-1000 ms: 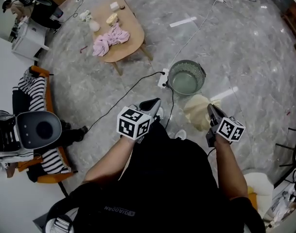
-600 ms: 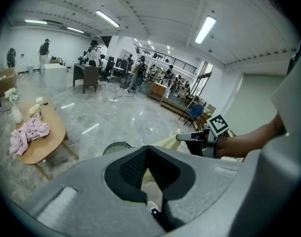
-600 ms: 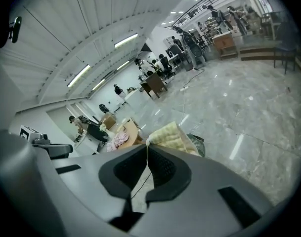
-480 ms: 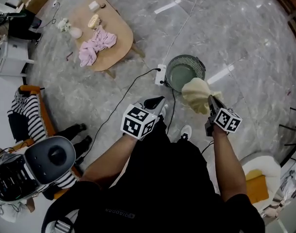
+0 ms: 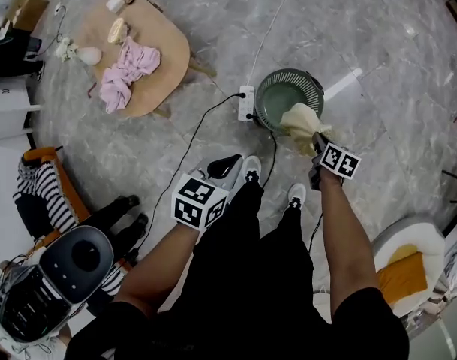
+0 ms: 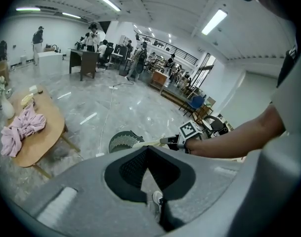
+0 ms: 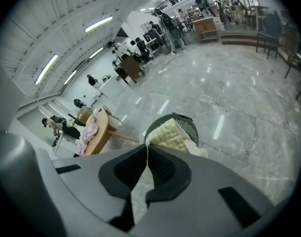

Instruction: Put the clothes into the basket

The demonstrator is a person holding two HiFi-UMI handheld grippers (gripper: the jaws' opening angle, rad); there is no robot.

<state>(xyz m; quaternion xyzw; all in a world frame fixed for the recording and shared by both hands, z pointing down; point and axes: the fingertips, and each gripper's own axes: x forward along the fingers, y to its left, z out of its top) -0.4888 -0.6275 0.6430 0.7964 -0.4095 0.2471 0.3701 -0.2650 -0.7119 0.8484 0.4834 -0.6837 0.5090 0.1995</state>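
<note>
While they wait, pink clothes (image 5: 123, 73): upper left, on table (image 5: 166, 47).
Left gripper (image 5: 226, 162): jaws together, empty.
Basket (image 5: 288, 71): upper centre.
Cloth (image 5: 299, 122): at basket's lower-right rim.
Right gripper (image 5: 316, 137): clamped on cloth; bring over basket's middle, then open.

A grey marble floor (image 5: 378, 43) spreads under long ceiling strip lights (image 6: 108, 1), with an oval wooden table (image 5: 164, 58), an orange chair (image 5: 34, 155), a white power strip (image 5: 246, 102) and distant desks (image 6: 83, 60).
</note>
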